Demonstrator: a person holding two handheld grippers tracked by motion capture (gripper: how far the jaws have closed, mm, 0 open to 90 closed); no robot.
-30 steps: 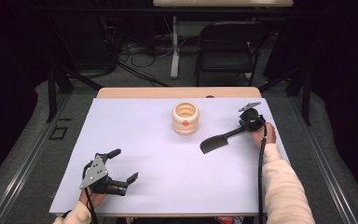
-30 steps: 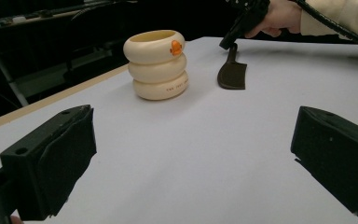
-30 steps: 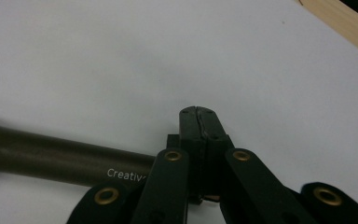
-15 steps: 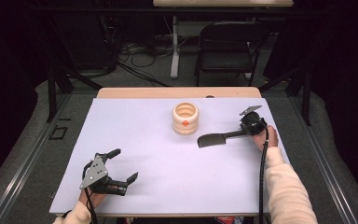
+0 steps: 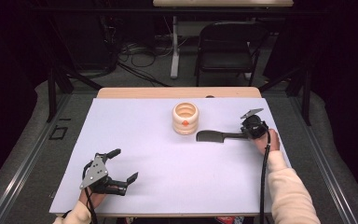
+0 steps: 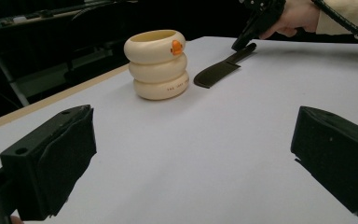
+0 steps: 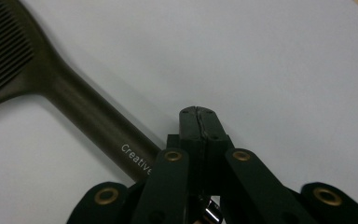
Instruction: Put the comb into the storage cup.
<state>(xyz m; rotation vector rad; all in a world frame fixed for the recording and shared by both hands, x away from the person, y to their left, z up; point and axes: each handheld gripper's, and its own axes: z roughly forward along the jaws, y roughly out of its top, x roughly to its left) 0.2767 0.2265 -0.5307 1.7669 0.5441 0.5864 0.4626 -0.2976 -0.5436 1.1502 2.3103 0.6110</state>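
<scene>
Spatula (image 5: 214, 136) has swung flat, head now beside cup (image 5: 185, 118). Right gripper (image 5: 253, 127) clenched on its handle; left gripper (image 5: 121, 168) idle, jaws spread. Insertion likely next.

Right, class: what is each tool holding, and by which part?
Nothing. The right tool has its jaws shut on each other, beside the handle end of the dark ridged plastic spatula; the left tool is open and empty.

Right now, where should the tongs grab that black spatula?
On its round handle, from above, jaws across it. The handle is narrow; the spatula lies flat on the table, so its wide, thin blade gives no hold. Stay at the handle's end away from the cream cup.
</scene>
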